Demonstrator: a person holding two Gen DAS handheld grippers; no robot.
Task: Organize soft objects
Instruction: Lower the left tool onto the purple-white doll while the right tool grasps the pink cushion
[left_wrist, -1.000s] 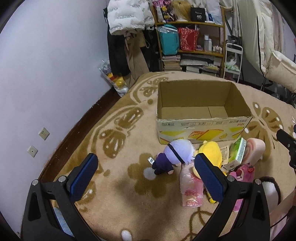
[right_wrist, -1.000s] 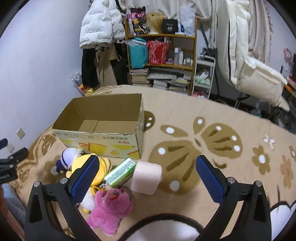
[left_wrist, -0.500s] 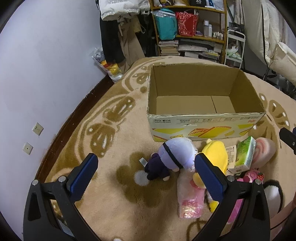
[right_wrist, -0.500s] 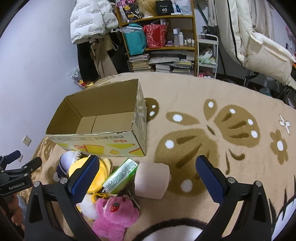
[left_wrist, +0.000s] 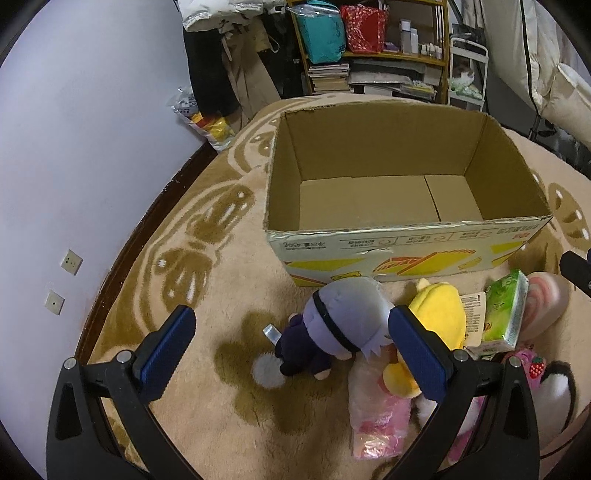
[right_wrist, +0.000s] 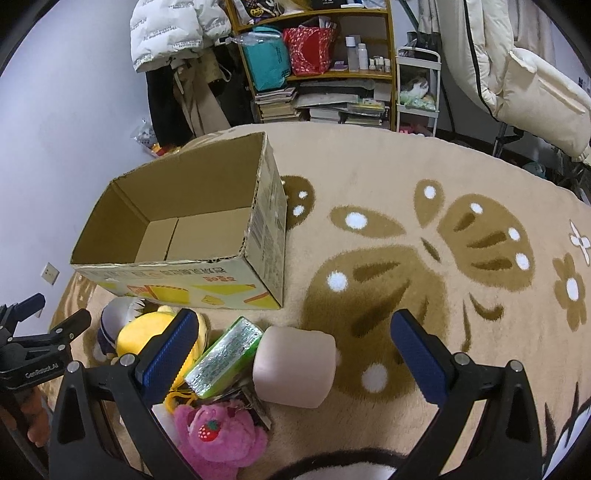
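While both grippers hover wide open and empty, the left gripper (left_wrist: 291, 341) is nearer the doll (left_wrist: 332, 332), which lies between its fingers on the rug (left_wrist: 207, 398), long axis crosswise, before the box (left_wrist: 406, 251).

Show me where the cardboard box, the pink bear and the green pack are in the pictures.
cardboard box (left_wrist: 406, 254): left wrist view, on its printed front wall.
pink bear (right_wrist: 218, 439): right wrist view, on its body beside the strawberry.
green pack (right_wrist: 225, 356): right wrist view, on its shiny top face.
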